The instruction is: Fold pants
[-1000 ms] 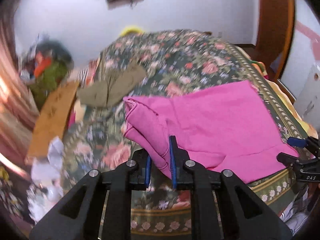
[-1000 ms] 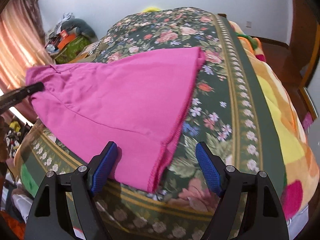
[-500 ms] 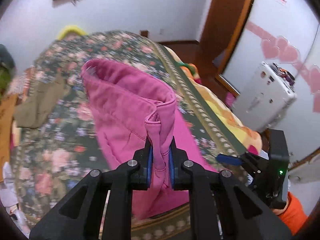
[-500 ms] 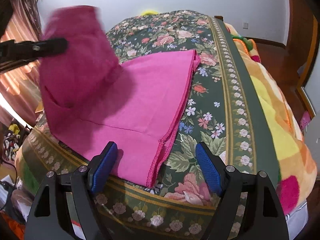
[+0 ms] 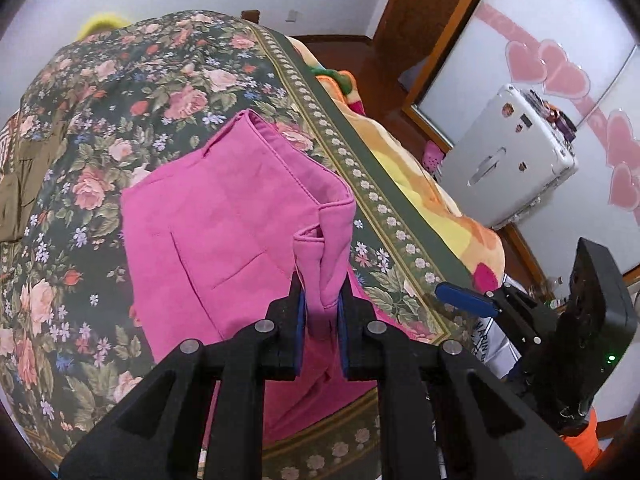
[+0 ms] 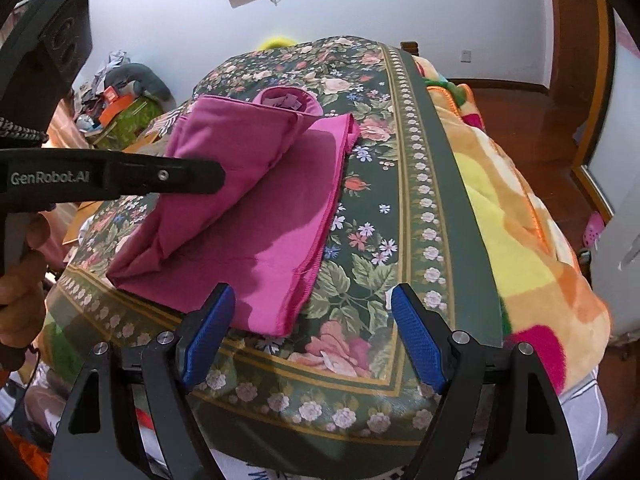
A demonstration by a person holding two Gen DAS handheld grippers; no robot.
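Left wrist view: left gripper (image 5: 321,312) is clamped on a bunched fold of the pink pants (image 5: 224,232), blue pads pressed against the cloth from both sides. Lifted part of the pants rises from the grip and drapes away over the floral bedspread (image 5: 120,92). Its top hemmed edge runs from a far corner back toward the grip. Lower layer lies flat on the bed below the gripper, reaching close to the near bordered edge of the bedspread. Olive garment (image 5: 20,184) sits at the far left of the bed, well apart from the pants. Bare bedspread shows left of and beyond the pants. Right gripper (image 5: 468,300) appears at lower right, off the bed's corner, one blue pad visible. Orange-yellow blanket (image 5: 432,200) hangs along the right side of the bed; a white case (image 5: 516,156) stands against the wall beyond it.

Right wrist view: right gripper (image 6: 312,336) has its fingers wide apart, holding nothing, hovering at the near bed edge. Near hem corner of the pants (image 6: 272,216) lies between and just beyond the fingers. Upper layer is folded over the lower one, raised on the left where the left gripper (image 6: 192,176) reaches in. Right hem edge runs straight up the bed, with open bedspread (image 6: 400,200) to its right up to the green border.
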